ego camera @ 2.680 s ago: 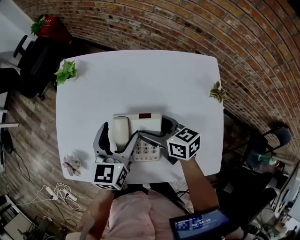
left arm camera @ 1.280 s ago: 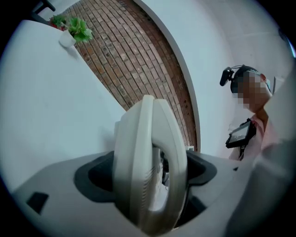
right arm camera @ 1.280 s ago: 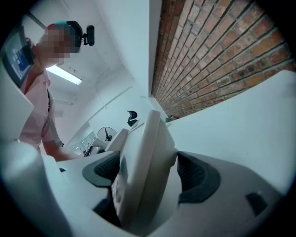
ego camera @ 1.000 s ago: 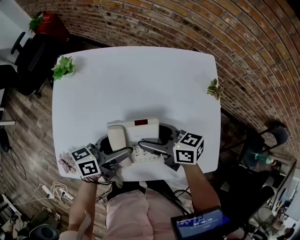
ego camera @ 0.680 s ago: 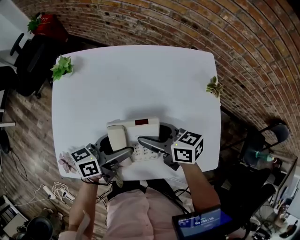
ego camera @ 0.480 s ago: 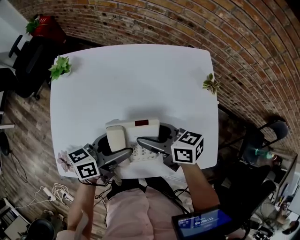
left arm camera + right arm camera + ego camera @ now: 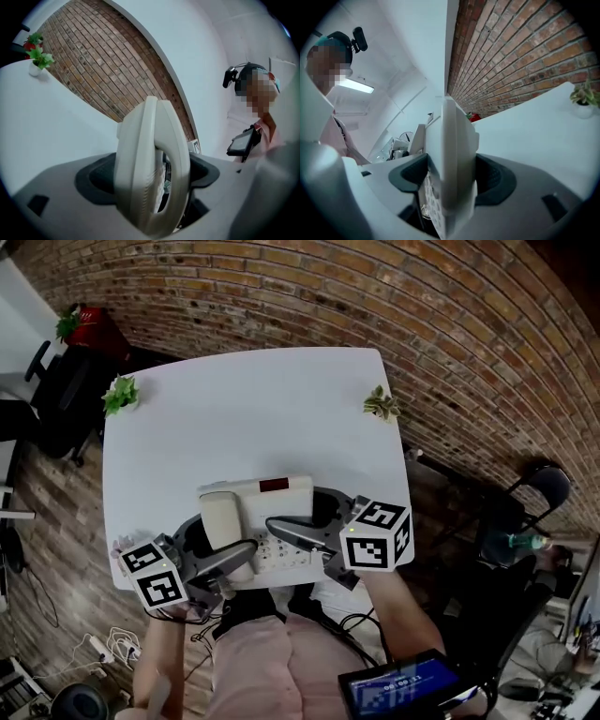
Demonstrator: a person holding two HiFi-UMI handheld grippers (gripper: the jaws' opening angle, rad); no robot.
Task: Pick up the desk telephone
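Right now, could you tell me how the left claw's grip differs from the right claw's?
On the desk telephone, the left claw spans the handset end, the right claw the keypad end. The left claw reaches in from its left, the right claw from its right. Both are shut on it.

Person is wearing a pale pink top (image 7: pixel 267 667), sleeves seemingly short, and a dark head-mounted camera (image 7: pixel 229 77). Left gripper (image 7: pixel 223 538) and right gripper (image 7: pixel 292 510) are showing grey bodies, dark pads and black-and-white marker cubes. Dark cables (image 7: pixel 349 622) are trailing at the waist.
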